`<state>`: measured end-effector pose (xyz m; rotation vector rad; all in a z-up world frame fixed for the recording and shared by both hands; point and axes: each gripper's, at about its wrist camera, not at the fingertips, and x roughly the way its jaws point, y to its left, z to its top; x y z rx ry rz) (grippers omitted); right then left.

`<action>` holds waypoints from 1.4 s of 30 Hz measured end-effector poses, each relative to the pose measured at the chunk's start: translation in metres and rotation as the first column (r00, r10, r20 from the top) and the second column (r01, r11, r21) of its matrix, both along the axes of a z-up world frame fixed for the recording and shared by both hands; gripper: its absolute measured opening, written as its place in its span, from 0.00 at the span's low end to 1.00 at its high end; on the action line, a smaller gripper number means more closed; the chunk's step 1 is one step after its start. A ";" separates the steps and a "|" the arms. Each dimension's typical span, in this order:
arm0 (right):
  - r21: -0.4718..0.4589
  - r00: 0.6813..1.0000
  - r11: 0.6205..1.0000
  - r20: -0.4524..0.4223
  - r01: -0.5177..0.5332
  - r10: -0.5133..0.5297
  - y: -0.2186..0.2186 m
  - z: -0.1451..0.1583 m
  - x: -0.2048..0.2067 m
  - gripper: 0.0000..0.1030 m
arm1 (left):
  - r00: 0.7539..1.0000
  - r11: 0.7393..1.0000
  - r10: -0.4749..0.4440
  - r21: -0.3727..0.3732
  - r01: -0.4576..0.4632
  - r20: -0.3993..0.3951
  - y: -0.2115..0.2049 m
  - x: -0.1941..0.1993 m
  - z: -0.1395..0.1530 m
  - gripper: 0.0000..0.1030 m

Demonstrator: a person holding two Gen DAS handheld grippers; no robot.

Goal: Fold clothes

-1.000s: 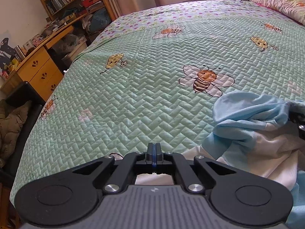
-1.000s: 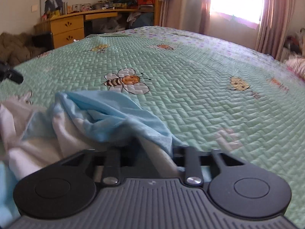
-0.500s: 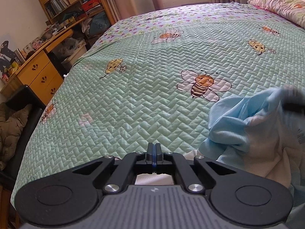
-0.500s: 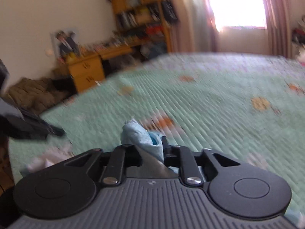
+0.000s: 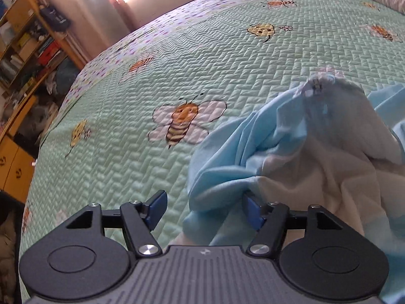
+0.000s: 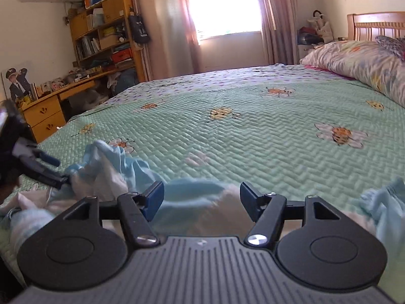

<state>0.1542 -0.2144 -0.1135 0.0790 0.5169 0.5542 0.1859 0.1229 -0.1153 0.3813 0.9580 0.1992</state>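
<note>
A crumpled light-blue and white garment [image 5: 291,157] lies near the front edge of the green quilted bedspread [image 5: 202,58]. My left gripper [image 5: 205,210] is open, and a blue fold of the garment lies loosely between its blue-padded fingers [image 5: 157,207]. The right wrist view shows the same garment [image 6: 192,195] spread under and ahead of my open right gripper [image 6: 201,200], which holds nothing. At the left of that view the left gripper [image 6: 57,169] is seen from the side, its lower finger touching the bunched cloth [image 6: 106,167].
A wooden desk with drawers [image 6: 45,116] and a full bookshelf [image 6: 106,33] stand beyond the bed's left side. A patterned pillow [image 6: 362,63] and a wooden headboard [image 6: 374,25] are at the far right. A curtained window [image 6: 225,5] is behind the bed.
Both grippers were shut on the garment, the right one lifting it; now both have opened and the garment has dropped onto the bed. The left gripper has turned towards the cloth.
</note>
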 end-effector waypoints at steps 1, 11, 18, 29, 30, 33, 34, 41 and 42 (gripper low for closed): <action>0.005 1.000 1.000 -0.008 -0.002 0.002 -0.002 -0.003 -0.002 0.68 | 1.000 1.000 -0.017 0.024 0.017 -0.008 -0.005 0.004 -0.002 0.68; 0.029 0.998 1.000 -0.068 -0.002 0.004 0.004 -0.022 -0.002 0.68 | 0.994 0.990 -0.078 0.113 0.086 -0.071 -0.024 0.029 -0.013 0.71; 0.030 0.996 0.999 -0.081 -0.019 0.021 0.009 -0.027 0.000 0.69 | 0.993 0.994 -0.065 0.079 0.073 -0.099 -0.022 0.034 -0.017 0.50; 0.046 0.995 0.999 -0.102 -0.017 0.022 0.013 -0.034 0.001 0.69 | 0.995 0.998 -0.054 -0.040 0.051 -0.086 -0.012 0.037 -0.014 0.08; 0.049 0.994 0.999 -0.106 -0.010 0.015 0.011 -0.035 0.002 0.69 | 0.996 0.998 -0.051 -0.049 0.047 -0.079 -0.011 0.038 -0.013 0.07; 0.066 0.994 0.998 -0.113 0.002 0.006 0.009 -0.038 0.004 0.69 | 0.999 0.994 -0.023 -0.109 0.019 -0.042 -0.007 0.034 -0.003 0.05; 0.072 0.994 0.997 -0.114 0.003 0.005 0.009 -0.039 0.004 0.69 | 1.000 0.989 -0.004 -0.146 0.000 -0.025 -0.004 0.032 0.002 0.05; 0.106 0.993 0.994 -0.113 0.000 0.012 0.011 -0.041 0.006 0.69 | 0.976 0.942 0.206 -0.284 -0.179 0.066 0.029 0.002 0.033 0.04; 0.102 0.994 0.995 -0.111 -0.009 0.020 0.016 -0.039 0.005 0.69 | 0.969 0.937 0.236 -0.281 -0.206 0.075 0.034 -0.004 0.036 0.04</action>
